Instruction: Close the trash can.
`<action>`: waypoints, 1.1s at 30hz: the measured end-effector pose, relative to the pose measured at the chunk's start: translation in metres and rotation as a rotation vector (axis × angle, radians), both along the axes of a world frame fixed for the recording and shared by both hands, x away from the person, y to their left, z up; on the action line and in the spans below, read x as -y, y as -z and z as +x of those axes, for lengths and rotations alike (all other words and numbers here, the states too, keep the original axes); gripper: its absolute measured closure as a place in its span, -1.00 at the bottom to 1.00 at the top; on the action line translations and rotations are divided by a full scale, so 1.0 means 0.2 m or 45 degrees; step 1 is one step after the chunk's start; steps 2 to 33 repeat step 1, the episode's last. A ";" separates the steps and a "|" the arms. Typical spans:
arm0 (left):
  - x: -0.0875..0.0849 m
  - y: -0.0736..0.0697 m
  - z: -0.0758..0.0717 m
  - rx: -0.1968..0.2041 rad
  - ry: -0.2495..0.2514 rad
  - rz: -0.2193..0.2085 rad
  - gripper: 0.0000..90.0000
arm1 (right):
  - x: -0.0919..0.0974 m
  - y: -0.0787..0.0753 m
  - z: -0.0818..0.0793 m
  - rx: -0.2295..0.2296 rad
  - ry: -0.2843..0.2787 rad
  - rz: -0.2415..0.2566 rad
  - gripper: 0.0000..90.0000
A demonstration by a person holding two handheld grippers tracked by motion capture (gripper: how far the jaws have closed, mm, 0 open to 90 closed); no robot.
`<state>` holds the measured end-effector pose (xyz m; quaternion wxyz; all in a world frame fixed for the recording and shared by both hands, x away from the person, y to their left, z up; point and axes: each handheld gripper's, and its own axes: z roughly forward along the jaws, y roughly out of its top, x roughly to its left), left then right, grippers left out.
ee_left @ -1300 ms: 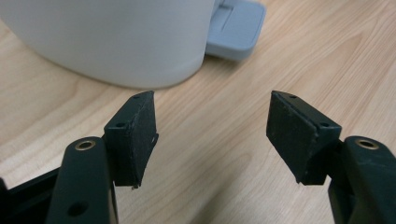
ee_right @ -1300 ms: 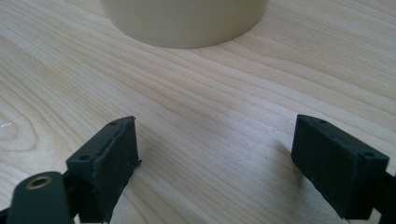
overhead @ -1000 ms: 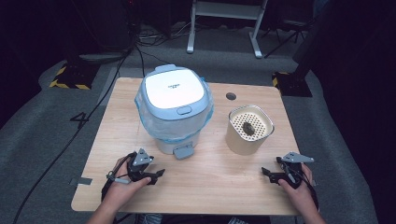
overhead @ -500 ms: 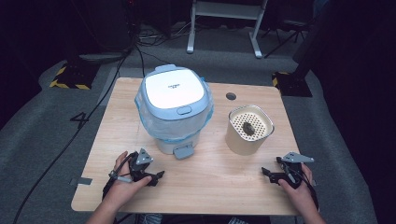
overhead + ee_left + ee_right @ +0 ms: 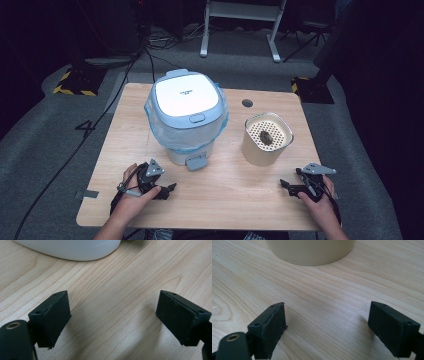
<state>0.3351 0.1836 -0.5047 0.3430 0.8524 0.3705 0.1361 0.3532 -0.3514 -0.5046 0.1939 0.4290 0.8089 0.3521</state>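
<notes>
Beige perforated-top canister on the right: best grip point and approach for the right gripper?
Probably the rim of the canister, from above: jaws straddling the near wall. The body looks wider than the open right gripper, and the top insert sits recessed, leaving an edge.

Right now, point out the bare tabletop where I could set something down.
Free: the front strip of the table between the left gripper and right gripper; the left margin beside the lidded bin; the far right corner around the cable hole. Crowded: the narrow gap between the bin and the beige perforated container.
</notes>
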 end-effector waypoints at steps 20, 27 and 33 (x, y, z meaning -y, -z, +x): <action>0.00 0.00 0.00 0.000 0.000 0.000 -0.73 | 0.00 0.00 0.00 0.000 0.000 0.000 -0.67; 0.00 0.00 0.00 0.000 0.000 0.000 -0.73 | 0.00 0.00 0.00 0.000 0.000 0.000 -0.67; 0.00 0.00 0.00 0.000 0.000 0.000 -0.73 | 0.00 0.00 0.00 0.000 0.000 0.000 -0.67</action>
